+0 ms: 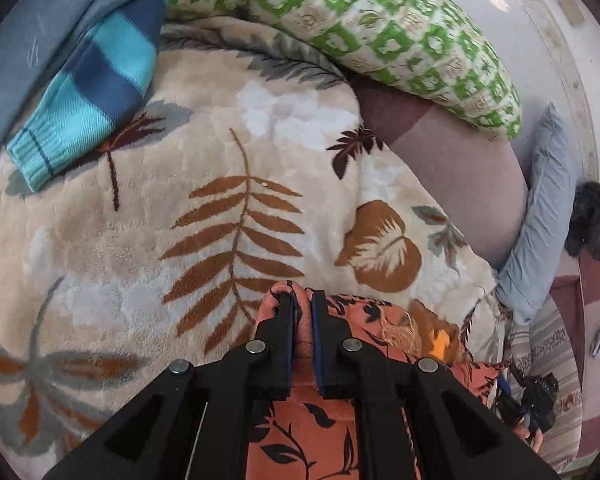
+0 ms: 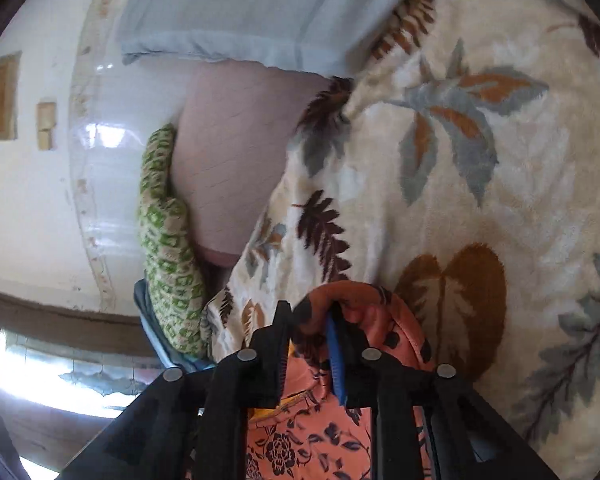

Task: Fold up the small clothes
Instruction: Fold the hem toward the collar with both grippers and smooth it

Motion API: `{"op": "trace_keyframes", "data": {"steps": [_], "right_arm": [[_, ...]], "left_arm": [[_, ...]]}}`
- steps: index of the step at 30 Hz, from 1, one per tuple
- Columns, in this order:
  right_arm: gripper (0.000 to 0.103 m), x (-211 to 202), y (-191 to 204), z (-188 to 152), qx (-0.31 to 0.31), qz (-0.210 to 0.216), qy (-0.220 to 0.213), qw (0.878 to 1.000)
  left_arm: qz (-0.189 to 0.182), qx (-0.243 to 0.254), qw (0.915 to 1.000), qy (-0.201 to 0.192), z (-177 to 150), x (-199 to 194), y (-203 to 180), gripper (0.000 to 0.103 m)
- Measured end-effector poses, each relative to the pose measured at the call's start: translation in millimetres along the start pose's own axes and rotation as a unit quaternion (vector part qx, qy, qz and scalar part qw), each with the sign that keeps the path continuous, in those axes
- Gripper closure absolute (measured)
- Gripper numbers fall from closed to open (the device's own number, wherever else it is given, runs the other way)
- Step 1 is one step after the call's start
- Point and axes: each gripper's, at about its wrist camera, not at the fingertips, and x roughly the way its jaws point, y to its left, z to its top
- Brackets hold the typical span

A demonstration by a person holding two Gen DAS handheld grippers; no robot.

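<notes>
Two claws on one orange flowered garment [image 1: 300,432], both at its upper fold, so neither nearer than the other. Left claw [image 1: 302,294]: narrow, pinches a ridge of the cloth between the pads. Right claw [image 2: 310,308]: partly apart, with cloth between the fingers and draped over one tip; probably loose there, no longer a firm pinch. Hangs from the tips back and down toward the cameras, above the leaf-print blanket [image 1: 140,240] on the bed, toward the blanket's edge on the pillow side. Long axis hidden, cannot tell. Needs probably a lay-down onto the free blanket ahead.

Counted beside: one striped blue sweater [image 1: 100,92] at the far left, one green patterned pillow [image 1: 380,28], one pale blue cloth [image 2: 240,12].
</notes>
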Motion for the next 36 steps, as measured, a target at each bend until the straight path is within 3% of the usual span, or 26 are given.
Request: {"op": "trace_keyframes", "data": {"steps": [2, 3, 4, 6, 7, 8, 9, 11, 12, 15, 19, 22, 25, 27, 31, 33, 34, 36], "right_arm": [[0.058, 4, -21, 7, 0.021, 0.005, -0.013, 1.000], [0.047, -2, -29, 9, 0.026, 0.012, -0.030, 0.999], [0.043, -12, -34, 9, 0.025, 0.019, -0.053, 0.998], [0.040, -37, -41, 7, 0.017, 0.030, -0.099, 0.995], [0.040, -50, -41, 5, 0.013, 0.035, -0.115, 0.993], [0.040, -61, -39, 0, 0.006, 0.033, -0.128, 0.991], [0.039, -70, -32, -6, -0.013, 0.027, -0.134, 0.991], [0.039, -76, -1, -30, -0.098, 0.008, -0.112, 0.989], [0.039, -69, 18, -46, -0.149, -0.024, -0.089, 0.984], [0.039, -27, 60, -111, -0.284, -0.093, -0.002, 0.954], [0.042, 44, 75, -180, -0.360, -0.153, 0.083, 0.916], [0.043, 97, 82, -191, -0.387, -0.208, 0.096, 0.893], [0.043, 136, 98, -174, -0.407, -0.244, 0.068, 0.877], [0.043, 158, 114, -148, -0.394, -0.251, 0.048, 0.883], [0.043, 163, 136, -91, -0.309, -0.214, -0.024, 0.926], [0.043, 148, 140, -79, -0.279, -0.188, -0.041, 0.941], [0.043, 140, 142, -80, -0.279, -0.177, -0.039, 0.943], [0.043, 120, 143, -90, -0.311, -0.187, -0.039, 0.931]], "left_arm": [[-0.035, -0.019, 0.9988, -0.027, -7, -5, 9, 0.093], [-0.061, -0.028, 0.9965, -0.051, -10, -13, 13, 0.089], [-0.087, -0.040, 0.9922, -0.079, -12, -24, 18, 0.083], [-0.098, -0.073, 0.9785, -0.166, -19, -56, 28, 0.027], [-0.097, -0.094, 0.9684, -0.209, -26, -74, 34, 0.023], [-0.100, -0.107, 0.9612, -0.234, -35, -89, 36, 0.023], [-0.101, -0.106, 0.9609, -0.235, -41, -100, 35, 0.023], [-0.088, -0.084, 0.9671, -0.223, -62, -114, 23, 0.023], [-0.079, -0.071, 0.9711, -0.214, -75, -117, 16, 0.023], [-0.044, -0.027, 0.9851, -0.164, -123, -103, -4, 0.023], [-0.006, 0.014, 0.9935, -0.113, -146, -63, -16, 0.023], [0.058, 0.038, 0.9887, -0.133, -144, -51, -12, 0.023], [0.069, 0.000, 0.9906, -0.119, -130, -38, 7, 0.023], [0.056, -0.027, 0.9910, -0.118, -122, -35, 19, 0.023], [0.054, -0.023, 0.9906, -0.124, -113, -37, 15, 0.023], [0.048, -0.040, 0.9894, -0.131, -112, -42, 20, 0.023], [0.042, -0.049, 0.9889, -0.134, -111, -46, 21, 0.023], [0.031, -0.054, 0.9884, -0.139, -109, -52, 22, 0.023]]}}
